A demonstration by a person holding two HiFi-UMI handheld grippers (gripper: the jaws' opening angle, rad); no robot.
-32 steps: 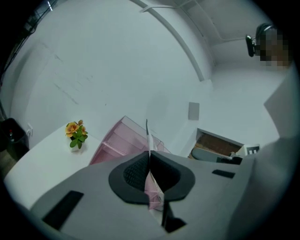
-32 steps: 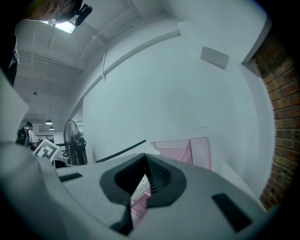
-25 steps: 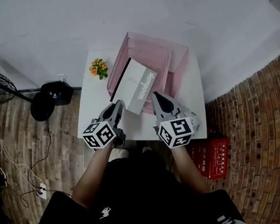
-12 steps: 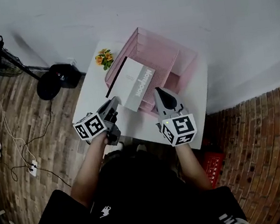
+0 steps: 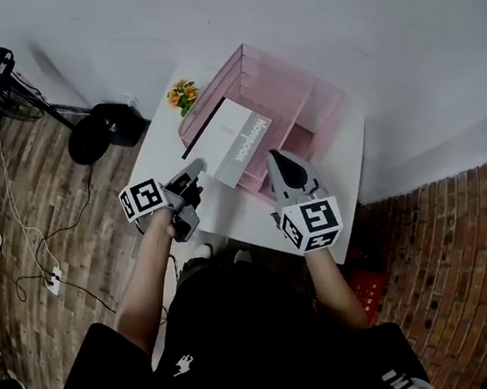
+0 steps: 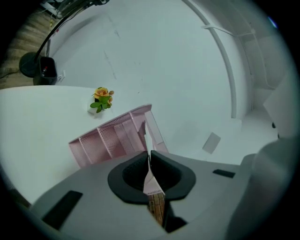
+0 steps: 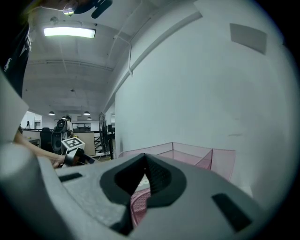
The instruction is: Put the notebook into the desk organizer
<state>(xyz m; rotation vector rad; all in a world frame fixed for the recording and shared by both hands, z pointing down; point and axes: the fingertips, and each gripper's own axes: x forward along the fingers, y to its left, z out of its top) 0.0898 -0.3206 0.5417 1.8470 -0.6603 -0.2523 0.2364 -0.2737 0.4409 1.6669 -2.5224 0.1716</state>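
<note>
- Nearest us, the left hand-held gripper [image 6: 149,156] is at the notebook's 7 o'clock. Its jaws are pressed together on nothing, and the tips look just short of the cover.
- Over at the notebook's 5 o'clock is the right hand-held gripper [image 7: 143,157]. It is also closed and empty, nose close to the front rim of the pink mesh.
- Between them we have a bare strip of white counter [image 5: 232,210].
- One step further out is the notebook [image 5: 238,140]. It lies slanted in the left bay of the desk organizer [image 5: 298,84], with its near end jutting over the front rim towards 6 o'clock. We'd call it partly in, not seated.
- A small potted flower [image 5: 182,95] stands just beside the organizer's corner, at 10 o'clock from the notebook.
- Furthest away, the organizer's tall back stands near the wall [image 5: 334,6] at 12 o'clock.
- Here is what could go wrong:
  - Two closed noses can only push. An off-centre nudge could swing the notebook sideways off the rim and onto the counter.
  - A hard shove could skid the light mesh organizer towards the wall instead of sliding the notebook home.
  - The notebook's far edge could catch on a divider and wedge at a slant.
  - A left gripper swinging wide towards 10 o'clock could clip the flower.
</note>
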